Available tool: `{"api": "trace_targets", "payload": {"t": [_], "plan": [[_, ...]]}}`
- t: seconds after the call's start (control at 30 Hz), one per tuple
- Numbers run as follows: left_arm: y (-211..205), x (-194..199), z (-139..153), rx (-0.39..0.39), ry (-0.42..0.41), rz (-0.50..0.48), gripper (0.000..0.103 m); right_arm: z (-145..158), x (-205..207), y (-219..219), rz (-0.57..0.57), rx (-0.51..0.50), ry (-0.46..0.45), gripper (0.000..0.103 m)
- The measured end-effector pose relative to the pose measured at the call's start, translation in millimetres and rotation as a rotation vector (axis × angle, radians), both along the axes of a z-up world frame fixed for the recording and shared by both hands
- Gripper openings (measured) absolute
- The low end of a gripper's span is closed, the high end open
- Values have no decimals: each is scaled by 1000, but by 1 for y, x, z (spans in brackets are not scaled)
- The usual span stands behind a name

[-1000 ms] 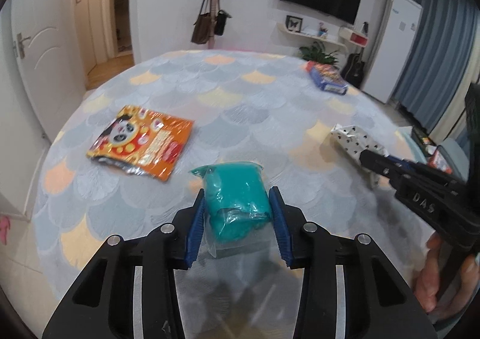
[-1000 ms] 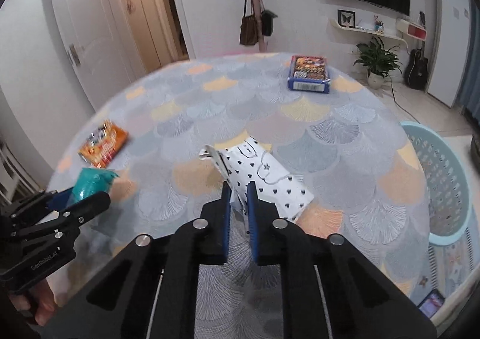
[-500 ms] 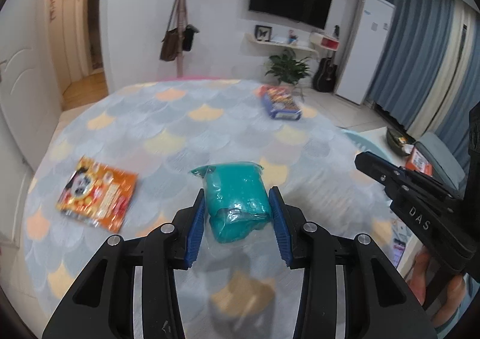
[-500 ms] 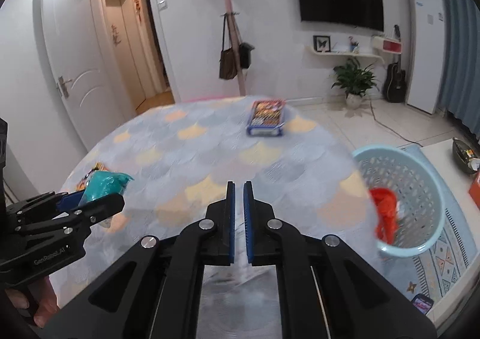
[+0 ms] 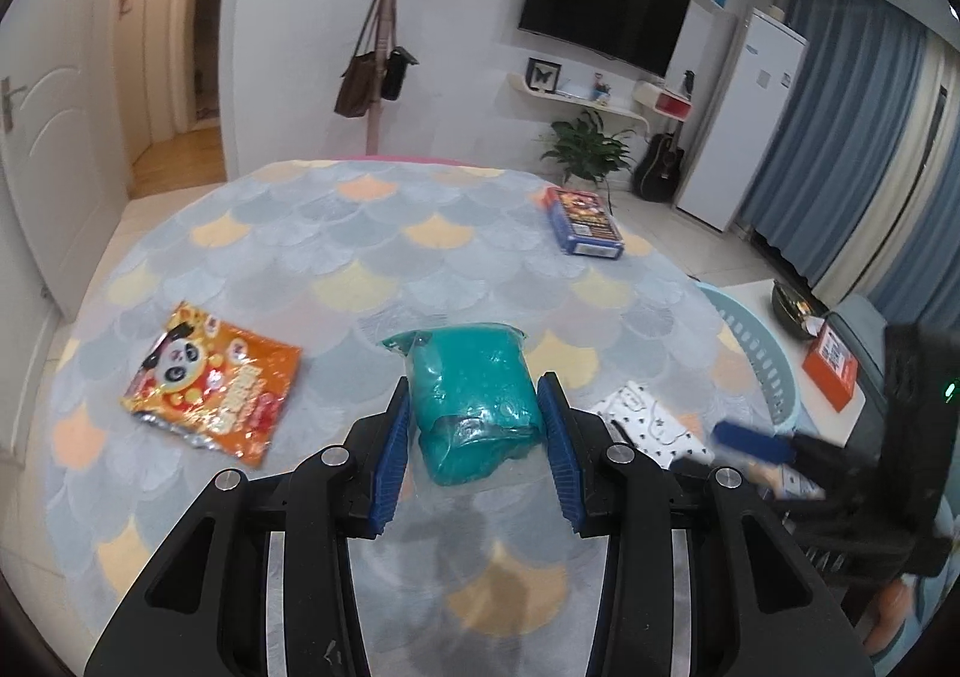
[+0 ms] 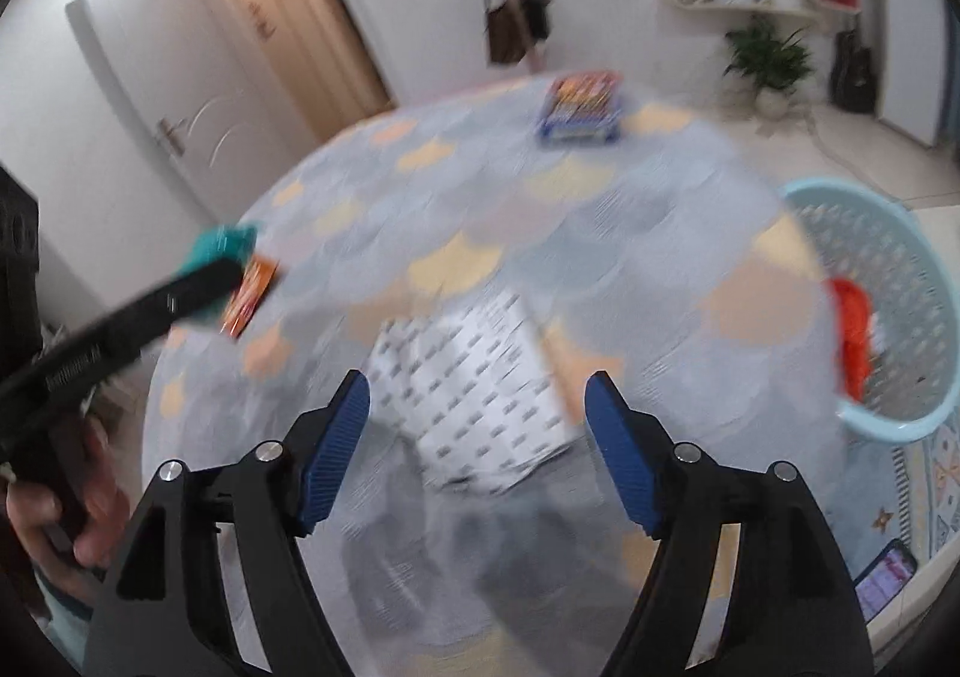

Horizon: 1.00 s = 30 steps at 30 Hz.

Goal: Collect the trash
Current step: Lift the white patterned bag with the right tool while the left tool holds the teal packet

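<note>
A teal pouch is clamped by the left gripper; the right gripper is opening, nothing gripped, a white bag, seemingly on the table, seen blurred beyond it

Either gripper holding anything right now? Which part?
Left gripper is shut on the crumpled teal plastic bag, pads pressing its two sides. Right gripper holds nothing; its jaws are opening above the white black-patterned paper bag.

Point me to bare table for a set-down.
Free: the table's far middle, between the panda snack bag and the blue box. Crowded: the near right edge, where the patterned white bag lies beside the basket.
</note>
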<state>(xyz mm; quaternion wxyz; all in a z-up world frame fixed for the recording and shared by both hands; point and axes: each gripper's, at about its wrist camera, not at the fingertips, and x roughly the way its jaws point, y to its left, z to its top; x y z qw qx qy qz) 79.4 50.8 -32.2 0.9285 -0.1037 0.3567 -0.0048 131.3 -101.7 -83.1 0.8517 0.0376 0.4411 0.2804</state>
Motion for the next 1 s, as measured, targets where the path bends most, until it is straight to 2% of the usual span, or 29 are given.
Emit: {"api": "trace_targets", "payload": {"t": [0.1, 0.3, 0.4, 0.43, 0.47, 0.5, 0.57, 0.67, 1.0], "plan": [[4, -1, -3, -7, 6, 4, 39, -11, -1, 18, 8, -82, -3, 82], [3, -4, -7, -8, 15, -8, 39, -17, -1, 46, 17, -223, -61, 80], [1, -3, -9, -9, 18, -11, 39, -20, -5, 55, 4, -317, -118, 56], [1, -2, -9, -8, 20, -12, 39, -19, -5, 54, 1, -329, -132, 45], [0, -2, -10, -7, 21, -13, 39, -18, -6, 52, 4, -316, -133, 37], [-1, -1, -10, -6, 23, -15, 39, -16, -6, 48, 1, -303, -133, 33], [-3, -1, -10, -2, 24, -18, 39, -12, -4, 40, -5, -266, -131, 21], [-7, 0, -10, 3, 21, -24, 39, -7, -4, 31, -17, -229, -141, 12], [-52, 28, 12, 46, -29, -123, 39, 41, -5, -21, -149, -156, -253, 10]]}}
